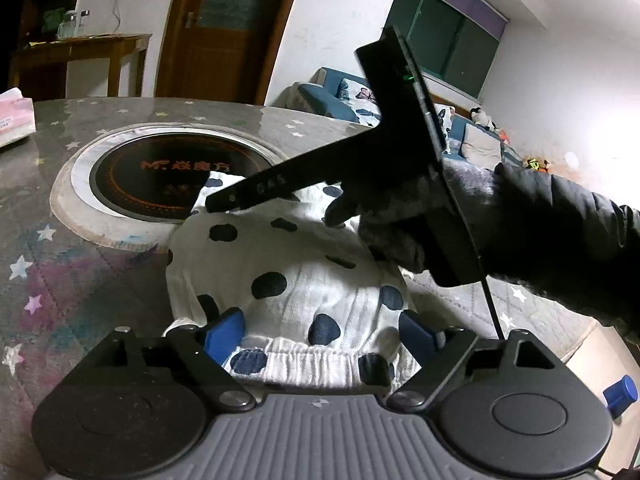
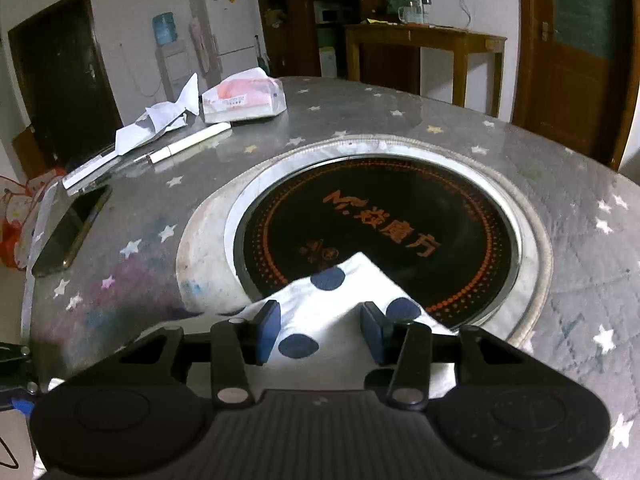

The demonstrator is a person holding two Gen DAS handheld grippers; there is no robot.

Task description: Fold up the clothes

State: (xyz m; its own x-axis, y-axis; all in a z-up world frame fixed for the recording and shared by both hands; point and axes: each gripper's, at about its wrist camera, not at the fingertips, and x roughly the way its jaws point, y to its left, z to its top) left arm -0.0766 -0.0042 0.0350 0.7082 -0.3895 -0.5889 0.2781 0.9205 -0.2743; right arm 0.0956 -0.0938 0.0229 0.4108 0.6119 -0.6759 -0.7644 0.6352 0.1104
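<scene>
While the left claw [image 1: 322, 330] gapes, spotted garment [image 1: 288, 264] lies between.

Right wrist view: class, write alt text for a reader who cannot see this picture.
A hand-held gripper, its blue pads apart, points down at a white garment with navy dots whose corner lies over a black round cooktop set into a star-patterned table. A phone, pen and tissue pack lie behind.
</scene>
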